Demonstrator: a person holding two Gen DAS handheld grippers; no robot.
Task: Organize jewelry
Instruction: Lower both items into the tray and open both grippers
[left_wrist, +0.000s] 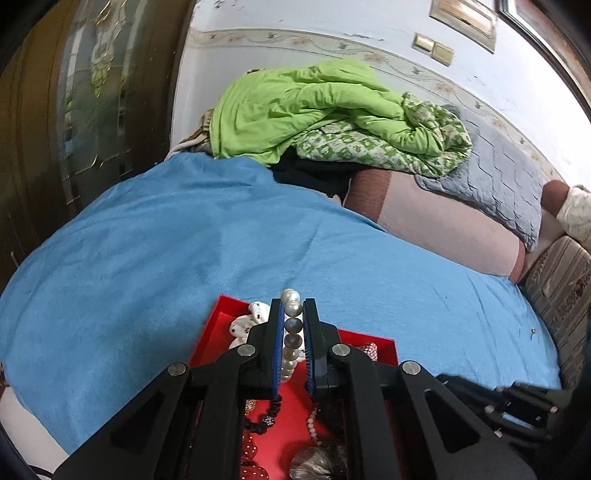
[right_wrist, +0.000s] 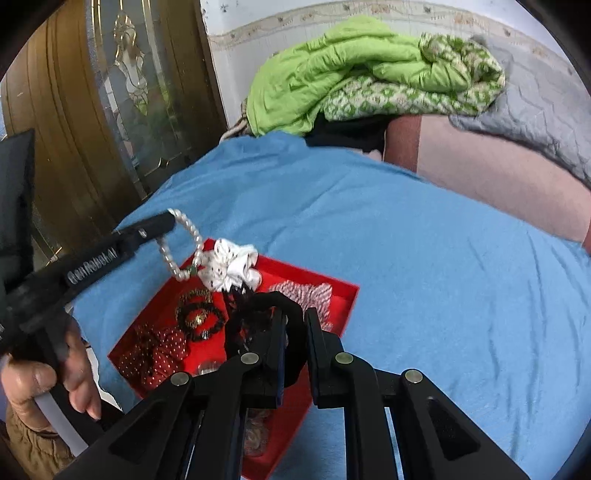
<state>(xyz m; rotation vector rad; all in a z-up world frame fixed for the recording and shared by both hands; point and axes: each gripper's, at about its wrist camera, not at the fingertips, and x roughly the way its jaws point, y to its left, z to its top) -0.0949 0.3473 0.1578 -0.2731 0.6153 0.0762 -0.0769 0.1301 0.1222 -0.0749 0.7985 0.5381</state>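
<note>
Blue bedspread (left_wrist: 184, 229); jaws pinch pearl bracelet (left_wrist: 292, 332)

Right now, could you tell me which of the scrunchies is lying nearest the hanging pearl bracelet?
The white scrunchie with dark dots, at the red tray's far corner; the dark red dotted one and the red-and-white one lie farther off.

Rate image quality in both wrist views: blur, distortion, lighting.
Left wrist view: strong fisheye bending, dark vignette corners, pearl bracelet in the left claw sharp, even daylight. Right wrist view: same bending, green quilt and red tray slightly motion-smeared, glass door shows reflections.
</note>
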